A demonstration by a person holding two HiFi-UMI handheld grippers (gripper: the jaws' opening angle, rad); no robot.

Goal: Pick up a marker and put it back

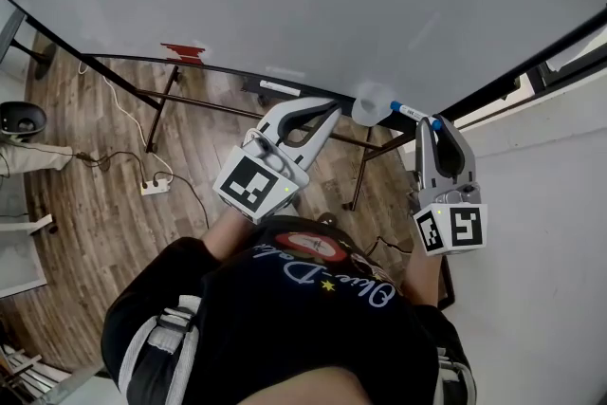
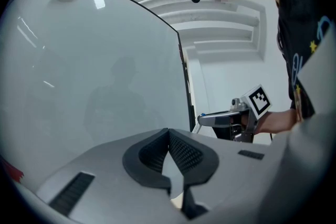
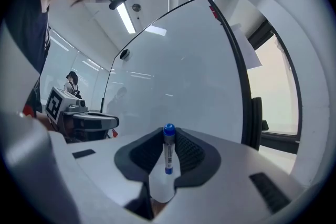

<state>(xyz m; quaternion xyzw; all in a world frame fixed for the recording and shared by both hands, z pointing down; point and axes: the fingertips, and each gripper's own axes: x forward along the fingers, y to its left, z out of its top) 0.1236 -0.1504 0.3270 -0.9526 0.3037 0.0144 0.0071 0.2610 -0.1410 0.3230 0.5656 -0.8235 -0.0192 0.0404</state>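
Note:
A white marker with a blue cap (image 3: 168, 148) stands upright between the pads of my right gripper (image 3: 168, 136), which is shut on it. In the head view the same marker (image 1: 412, 111) pokes out left of the right gripper (image 1: 429, 130), close to the whiteboard's (image 1: 313, 5) lower right edge. My left gripper (image 1: 330, 109) is held up beside it near the board's bottom edge. Its pads meet at the tip with nothing between them (image 2: 169, 135). The right gripper (image 2: 231, 119) also shows from the left gripper view.
The whiteboard's black stand legs (image 1: 156, 123) rest on a wooden floor with a power strip (image 1: 155, 188) and cables. A red object (image 1: 183, 52) and another white marker (image 1: 280, 87) lie at the board's bottom edge. A white wall (image 1: 550, 204) is close on the right.

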